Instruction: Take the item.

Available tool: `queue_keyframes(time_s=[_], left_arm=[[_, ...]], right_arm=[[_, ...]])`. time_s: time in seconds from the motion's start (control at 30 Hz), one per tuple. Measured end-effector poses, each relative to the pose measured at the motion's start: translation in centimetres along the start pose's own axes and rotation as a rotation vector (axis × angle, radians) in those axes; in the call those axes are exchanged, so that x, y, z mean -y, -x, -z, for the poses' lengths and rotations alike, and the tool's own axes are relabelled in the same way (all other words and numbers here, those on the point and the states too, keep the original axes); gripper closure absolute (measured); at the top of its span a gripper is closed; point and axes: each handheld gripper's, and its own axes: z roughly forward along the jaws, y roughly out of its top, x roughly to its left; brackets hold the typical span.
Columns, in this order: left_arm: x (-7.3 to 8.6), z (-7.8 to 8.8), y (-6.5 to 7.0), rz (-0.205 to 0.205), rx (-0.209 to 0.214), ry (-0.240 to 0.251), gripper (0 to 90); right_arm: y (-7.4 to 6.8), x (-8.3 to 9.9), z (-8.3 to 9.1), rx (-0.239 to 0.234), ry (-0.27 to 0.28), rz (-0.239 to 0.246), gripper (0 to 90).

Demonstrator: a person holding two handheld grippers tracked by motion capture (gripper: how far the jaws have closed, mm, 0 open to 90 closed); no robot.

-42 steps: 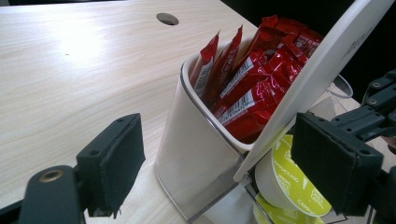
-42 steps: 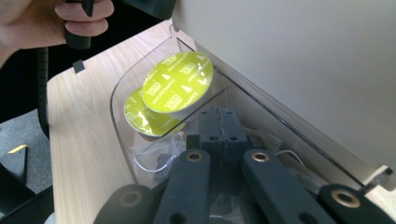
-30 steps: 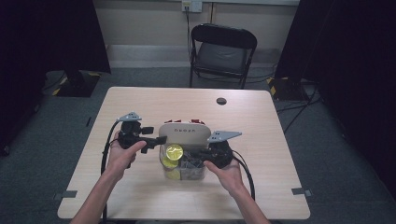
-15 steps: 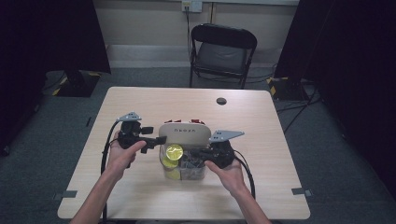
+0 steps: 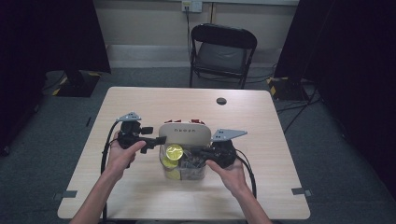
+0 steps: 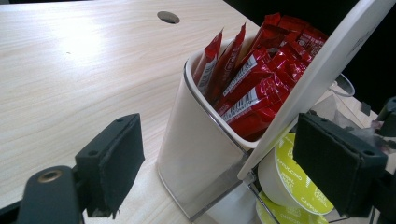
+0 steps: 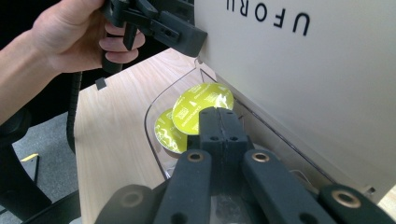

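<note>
A cream box with red sachets (image 6: 261,84) stands mid-table, and its beige lid (image 5: 183,133) is tilted up. In front of it, a clear compartment (image 5: 198,170) holds yellow-green capsules. My left gripper (image 5: 156,140) is open at the lid's left edge, with one jaw against that edge. In its own view the left gripper (image 6: 224,163) straddles the box's corner (image 6: 201,158). My right gripper (image 7: 219,119) reaches into the clear compartment from the right, under the lid (image 7: 303,79). It is shut, its tips at the rim of the upper capsule (image 7: 203,102). A second capsule (image 7: 166,130) lies below.
A black round grommet (image 5: 221,101) sits in the table's far side. A black folding chair (image 5: 219,46) stands beyond the far edge. Bare wood (image 5: 135,105) surrounds the box on every side. Cables trail from both grippers toward the near edge.
</note>
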Motion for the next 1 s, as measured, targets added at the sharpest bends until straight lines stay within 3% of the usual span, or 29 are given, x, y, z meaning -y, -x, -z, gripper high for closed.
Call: queue_keyframes(time_s=[1.0], left_arm=[[0.0,0.1,0.0,0.005,-0.001,0.000,15.9]], right_arm=[[-0.5,-0.9,2.1,-0.005,0.062,0.010,90.0]])
